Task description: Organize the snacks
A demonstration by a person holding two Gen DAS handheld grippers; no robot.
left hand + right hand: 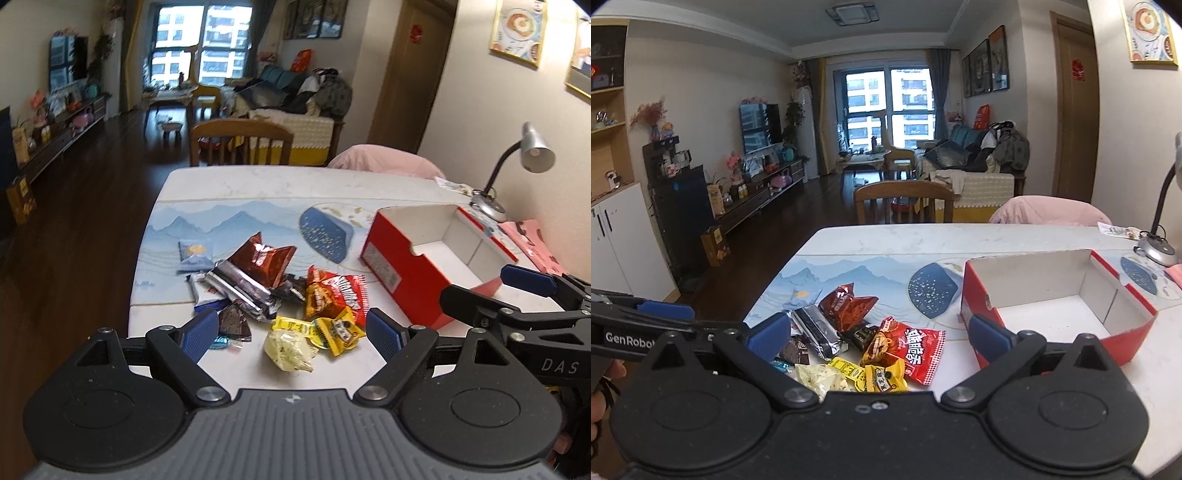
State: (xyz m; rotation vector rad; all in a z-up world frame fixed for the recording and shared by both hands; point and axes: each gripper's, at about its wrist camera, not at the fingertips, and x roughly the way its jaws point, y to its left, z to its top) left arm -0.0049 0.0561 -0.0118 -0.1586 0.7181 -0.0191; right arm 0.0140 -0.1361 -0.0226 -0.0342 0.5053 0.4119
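Note:
A pile of snack packets lies on the table: a brown foil bag (264, 260), a red bag (341, 293), a small yellow packet (340, 330), a pale yellow sweet (288, 349) and a blue-white packet (195, 254). An empty red box (424, 266) with a white inside stands to their right. My left gripper (291, 334) is open and empty, just above the near edge of the pile. My right gripper (879, 338) is open and empty, over the pile, with the red bag (918, 350) and the box (1056, 306) ahead. The right gripper's blue pads (528, 278) show in the left wrist view.
A grey desk lamp (517, 166) stands at the table's far right, with a pink item (532, 236) beside it. A wooden chair (240, 142) and a pink-covered chair (384, 162) stand at the far side. The table's left edge (144, 251) drops to dark floor.

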